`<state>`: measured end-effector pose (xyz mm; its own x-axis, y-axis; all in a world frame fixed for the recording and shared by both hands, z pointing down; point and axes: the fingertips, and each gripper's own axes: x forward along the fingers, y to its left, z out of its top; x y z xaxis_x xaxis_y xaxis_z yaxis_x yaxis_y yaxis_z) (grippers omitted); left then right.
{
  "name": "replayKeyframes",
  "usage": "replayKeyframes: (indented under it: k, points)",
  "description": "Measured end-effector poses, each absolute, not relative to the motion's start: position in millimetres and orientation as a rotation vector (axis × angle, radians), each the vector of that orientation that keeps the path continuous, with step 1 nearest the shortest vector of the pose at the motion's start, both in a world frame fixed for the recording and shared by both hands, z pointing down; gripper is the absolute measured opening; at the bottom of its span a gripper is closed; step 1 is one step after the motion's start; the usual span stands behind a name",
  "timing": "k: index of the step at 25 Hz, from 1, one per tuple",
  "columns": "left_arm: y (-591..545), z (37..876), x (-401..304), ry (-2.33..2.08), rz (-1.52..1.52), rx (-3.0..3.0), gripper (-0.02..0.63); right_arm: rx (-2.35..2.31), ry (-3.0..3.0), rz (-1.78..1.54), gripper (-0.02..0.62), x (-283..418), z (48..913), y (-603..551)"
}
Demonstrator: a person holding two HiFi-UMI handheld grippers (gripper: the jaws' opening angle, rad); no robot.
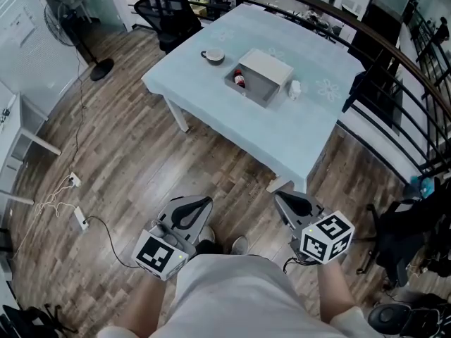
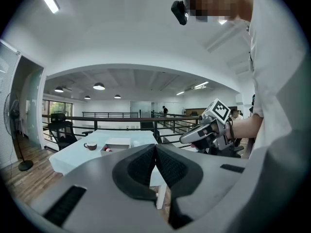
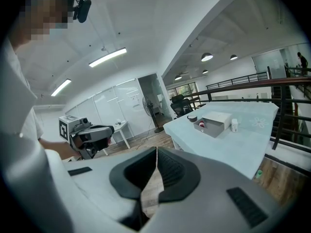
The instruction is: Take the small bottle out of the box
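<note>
Most of the bottle (image 1: 239, 79) is hidden behind the wall of the box (image 1: 257, 92), so only a dark and red bit shows, too small to tell its shape. The white thing (image 1: 294, 89) just beside the box on the table (image 1: 303, 132) is too small to name, and what the cup (image 1: 213, 55) holds cannot be made out. The person's arms (image 1: 331, 296) are cut off by the head view's bottom edge.

Loft room from above.
I see wood-plank floor (image 1: 141, 160), a table (image 1: 310, 136) under pale blue cloth, black railing (image 1: 392, 51) beside it, a standing fan (image 1: 63, 25) and office chair (image 1: 165, 13).
</note>
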<state>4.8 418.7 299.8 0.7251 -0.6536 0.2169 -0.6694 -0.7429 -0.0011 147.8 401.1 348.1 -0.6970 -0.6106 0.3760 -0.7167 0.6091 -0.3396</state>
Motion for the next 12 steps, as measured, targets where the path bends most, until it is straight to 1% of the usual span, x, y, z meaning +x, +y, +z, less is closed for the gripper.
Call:
replayKeyframes:
  k: [12]
  points:
    - [400,310,9,-1.082,0.336,2.828,0.020,1.092,-2.593,0.745,0.025,152,358,383]
